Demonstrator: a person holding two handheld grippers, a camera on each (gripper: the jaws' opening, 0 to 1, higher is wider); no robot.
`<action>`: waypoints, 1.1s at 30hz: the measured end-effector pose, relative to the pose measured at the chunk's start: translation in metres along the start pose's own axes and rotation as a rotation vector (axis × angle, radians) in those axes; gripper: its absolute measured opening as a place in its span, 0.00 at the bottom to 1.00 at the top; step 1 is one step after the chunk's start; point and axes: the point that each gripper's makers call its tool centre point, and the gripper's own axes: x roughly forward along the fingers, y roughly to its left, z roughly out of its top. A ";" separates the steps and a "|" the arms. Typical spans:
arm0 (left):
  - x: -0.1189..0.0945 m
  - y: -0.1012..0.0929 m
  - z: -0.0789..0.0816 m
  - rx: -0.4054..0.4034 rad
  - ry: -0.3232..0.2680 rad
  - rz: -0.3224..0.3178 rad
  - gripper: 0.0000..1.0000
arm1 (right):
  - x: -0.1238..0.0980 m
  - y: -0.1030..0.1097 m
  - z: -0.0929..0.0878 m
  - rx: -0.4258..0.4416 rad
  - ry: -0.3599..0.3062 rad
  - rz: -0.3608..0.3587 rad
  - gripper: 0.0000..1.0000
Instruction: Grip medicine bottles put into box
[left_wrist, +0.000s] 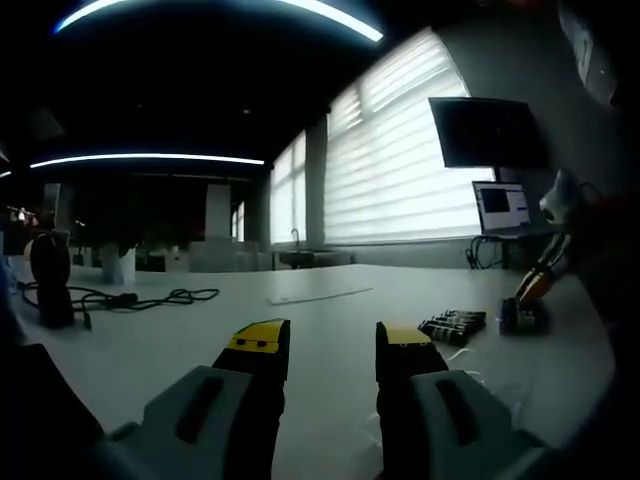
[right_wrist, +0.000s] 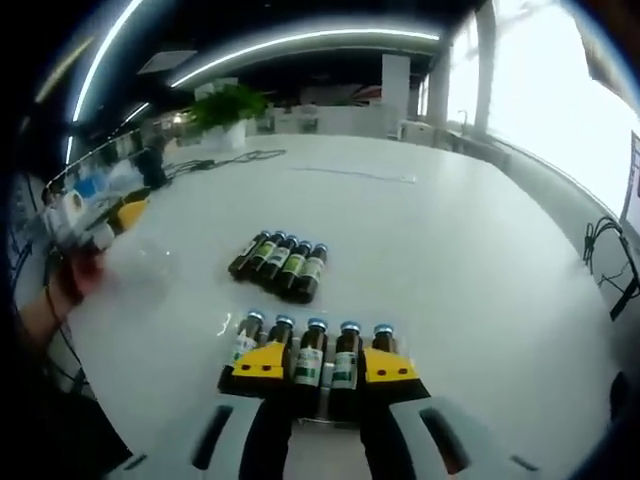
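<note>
Two rows of small dark medicine bottles with pale labels lie on the white table (right_wrist: 480, 270). In the right gripper view the far row (right_wrist: 282, 265) lies slanted at mid-table. The near row (right_wrist: 312, 352), with blue caps, lies right at my right gripper (right_wrist: 325, 368). That gripper is open, its yellow-tipped jaws overlapping the near row's bottles. My left gripper (left_wrist: 330, 345) is open over bare table with nothing between its jaws; it also appears at the left edge as the left gripper (right_wrist: 95, 225), held by a hand. A bottle row (left_wrist: 453, 325) lies to the right, with the right gripper (left_wrist: 530, 300) beyond it.
A black cable (left_wrist: 150, 296) and a dark upright object (left_wrist: 50, 280) sit at the table's left. A laptop (left_wrist: 500, 208) and a monitor (left_wrist: 485, 132) stand at the far right by the blinds. A potted plant (right_wrist: 228, 105) and more cables (right_wrist: 608, 255) mark the table edges.
</note>
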 end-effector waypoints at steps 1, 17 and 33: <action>0.000 0.000 0.000 -0.002 -0.002 -0.001 0.27 | 0.000 -0.001 0.001 -0.002 -0.001 -0.008 0.24; -0.001 -0.005 0.005 -0.039 -0.025 -0.042 0.27 | 0.001 0.007 0.000 0.054 -0.017 -0.088 0.34; -0.001 -0.004 0.004 -0.041 -0.028 -0.041 0.27 | -0.012 -0.038 -0.002 0.138 -0.054 -0.217 0.27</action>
